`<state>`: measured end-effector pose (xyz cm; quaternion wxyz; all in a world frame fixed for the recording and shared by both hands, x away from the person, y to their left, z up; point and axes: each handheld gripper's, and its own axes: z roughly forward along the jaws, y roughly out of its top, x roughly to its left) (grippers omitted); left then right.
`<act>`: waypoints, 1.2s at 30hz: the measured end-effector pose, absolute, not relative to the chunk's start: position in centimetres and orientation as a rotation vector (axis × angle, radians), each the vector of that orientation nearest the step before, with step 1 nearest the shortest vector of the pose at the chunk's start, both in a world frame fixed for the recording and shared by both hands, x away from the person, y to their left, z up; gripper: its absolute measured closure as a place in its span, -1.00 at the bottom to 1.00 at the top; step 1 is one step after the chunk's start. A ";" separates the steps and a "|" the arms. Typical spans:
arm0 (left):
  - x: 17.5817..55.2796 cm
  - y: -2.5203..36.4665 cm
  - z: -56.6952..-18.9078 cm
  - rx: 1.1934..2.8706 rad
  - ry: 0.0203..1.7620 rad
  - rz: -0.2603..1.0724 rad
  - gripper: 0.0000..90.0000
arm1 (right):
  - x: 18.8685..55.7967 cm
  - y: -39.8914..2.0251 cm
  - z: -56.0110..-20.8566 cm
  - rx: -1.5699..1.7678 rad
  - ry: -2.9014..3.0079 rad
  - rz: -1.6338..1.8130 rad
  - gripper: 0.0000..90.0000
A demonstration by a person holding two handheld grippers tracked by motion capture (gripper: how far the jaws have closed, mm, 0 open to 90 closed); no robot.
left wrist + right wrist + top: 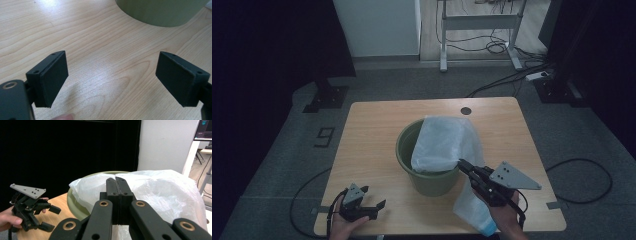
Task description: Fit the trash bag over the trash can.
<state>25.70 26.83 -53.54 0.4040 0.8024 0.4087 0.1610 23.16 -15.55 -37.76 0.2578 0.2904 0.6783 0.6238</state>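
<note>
**A:** so where's the bag at right now?

**B:** the white plastic bag (443, 142) is draped over the green bucket (428, 181) in the middle of the wooden table (372, 145), partly inside it and partly hanging down the near right side onto the tabletop. The right gripper (460, 162) sits right at the bucket's near rim, jaws pressed flat together. In the right gripper view the tips lie against the plastic (can't tell if any film is actually caught between them, looks like no gap at all).

**A:** and the other one?

**B:** the left gripper (375, 197) is down at the near left corner of the table, well apart from the bucket, jaws spread wide with just bare wood between them.
</note>
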 end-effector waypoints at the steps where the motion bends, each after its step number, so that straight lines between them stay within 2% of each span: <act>1: 25.7 26.8 -53.6 2.026 1.033 0.406 -0.76 | 23.0 -15.7 -37.8 0.786 1.837 1.694 0.98; 7: 25.7 26.6 -53.6 2.033 1.031 0.406 -0.76 | 22.5 -16.1 -37.6 0.780 1.833 1.692 0.98; 15: 25.7 26.7 -53.6 2.032 1.034 0.406 -0.76 | 25.5 -14.8 -37.3 0.815 1.881 1.670 0.98; 28: 25.7 26.8 -53.5 2.027 1.032 0.410 -0.76 | 27.0 -12.5 -39.9 0.843 2.015 1.650 0.97; 29: 25.7 26.8 -53.5 2.026 1.032 0.411 -0.76 | 26.9 -12.6 -40.0 0.840 2.013 1.670 0.86; 31: 25.7 26.8 -53.5 2.024 1.034 0.412 -0.76 | 26.4 -13.0 -39.8 0.838 1.977 1.697 0.40; 32: 25.7 26.8 -53.5 2.022 1.035 0.412 -0.76 | 26.0 -13.3 -39.5 0.839 1.945 1.699 0.25; 34: 25.8 26.8 -53.5 2.021 1.036 0.412 -0.76 | 24.8 -14.2 -38.8 0.848 1.875 1.703 -0.02; 36: 25.8 26.7 -53.5 2.025 1.036 0.413 -0.76 | 23.5 -15.4 -38.5 0.854 1.839 1.712 -0.20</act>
